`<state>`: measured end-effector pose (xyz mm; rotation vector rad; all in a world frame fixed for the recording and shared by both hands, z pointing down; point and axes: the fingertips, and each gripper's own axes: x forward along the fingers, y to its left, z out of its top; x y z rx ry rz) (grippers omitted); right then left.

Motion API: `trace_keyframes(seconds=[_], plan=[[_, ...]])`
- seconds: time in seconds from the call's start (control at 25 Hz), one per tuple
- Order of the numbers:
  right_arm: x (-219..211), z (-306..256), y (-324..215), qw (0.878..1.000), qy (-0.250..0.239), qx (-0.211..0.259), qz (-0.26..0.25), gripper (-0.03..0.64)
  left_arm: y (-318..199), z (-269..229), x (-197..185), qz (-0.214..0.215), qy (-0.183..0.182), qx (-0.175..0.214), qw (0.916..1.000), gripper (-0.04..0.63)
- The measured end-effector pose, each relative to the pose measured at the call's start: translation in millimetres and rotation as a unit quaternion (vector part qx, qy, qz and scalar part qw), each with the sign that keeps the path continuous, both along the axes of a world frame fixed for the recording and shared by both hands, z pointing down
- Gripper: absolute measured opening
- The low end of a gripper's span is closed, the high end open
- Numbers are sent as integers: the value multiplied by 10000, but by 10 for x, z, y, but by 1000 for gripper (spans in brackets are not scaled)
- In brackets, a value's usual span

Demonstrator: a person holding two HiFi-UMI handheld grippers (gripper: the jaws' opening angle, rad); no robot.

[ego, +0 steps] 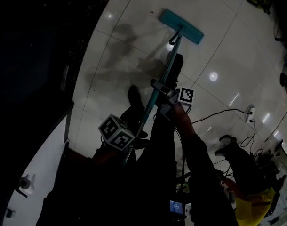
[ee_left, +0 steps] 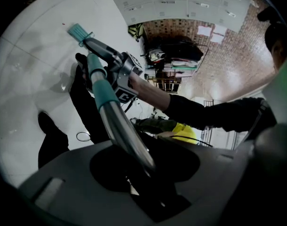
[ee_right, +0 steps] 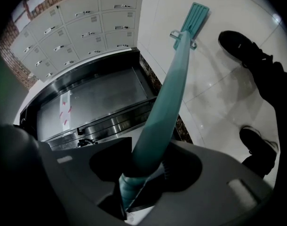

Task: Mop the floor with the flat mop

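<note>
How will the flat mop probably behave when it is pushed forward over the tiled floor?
The pole looks like a straight metal tube, so it should stay stiff. The flat head sits on a small joint, so it may swivel if pushed unevenly. The glossy floor suggests easy sliding.

In your head view the mop head [ego: 181, 26] lies on the floor [ego: 219, 46] at upper centre. The mop handle [ego: 167, 69] runs down-left from it. Your right gripper [ego: 164, 98] grips the handle mid-frame, and your left gripper [ego: 129, 136] grips it lower and further left. One shoe [ego: 134, 96] stands left of the handle.
</note>
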<state>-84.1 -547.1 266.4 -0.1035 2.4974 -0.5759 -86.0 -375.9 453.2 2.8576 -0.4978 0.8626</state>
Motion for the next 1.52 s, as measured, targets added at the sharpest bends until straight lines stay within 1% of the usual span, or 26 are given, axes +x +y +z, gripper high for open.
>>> trace_keyframes(seconds=[0.16, 0.36, 0.48, 0.68, 0.76, 0.92, 1.16, 1.24, 1.4, 1.52], plan=[[-249, 312, -39, 9999, 66, -84, -50, 190, -17, 282, -235, -33, -3, -35, 10000, 160], [-357, 420, -116, 9999, 45, -97, -57, 190, -77, 376, -343, -74, -27, -33, 10000, 160], [-330, 376, -144, 9999, 10, -126, -70, 189, -105, 335, -301, -73, -2, -47, 10000, 160], [-114, 115, -185, 9999, 25, -102, -59, 189, -147, 84, -87, -74, -18, -14, 10000, 160], [-1, -43, -186, 9999, 24, -111, -25, 189, -156, -60, 20, -49, 3, -26, 10000, 160], [287, -416, -208, 9999, -51, -125, 67, 187, -158, -429, 321, 53, 163, -81, 9998, 160], [911, -1194, -285, 9993, -228, -153, 243, 183, -245, -1189, 896, 169, 222, -21, 9996, 160], [1119, -1475, -305, 9992, -260, -164, 256, 181, -278, -1451, 1097, 180, 211, -19, 9996, 160], [1559, -2068, -379, 9992, -240, -96, 318, 183, -392, -2018, 1497, 168, 98, 104, 9998, 160], [1805, -2510, -454, 9990, -264, -36, 368, 183, -505, -2432, 1724, 152, 72, 192, 9997, 160]])
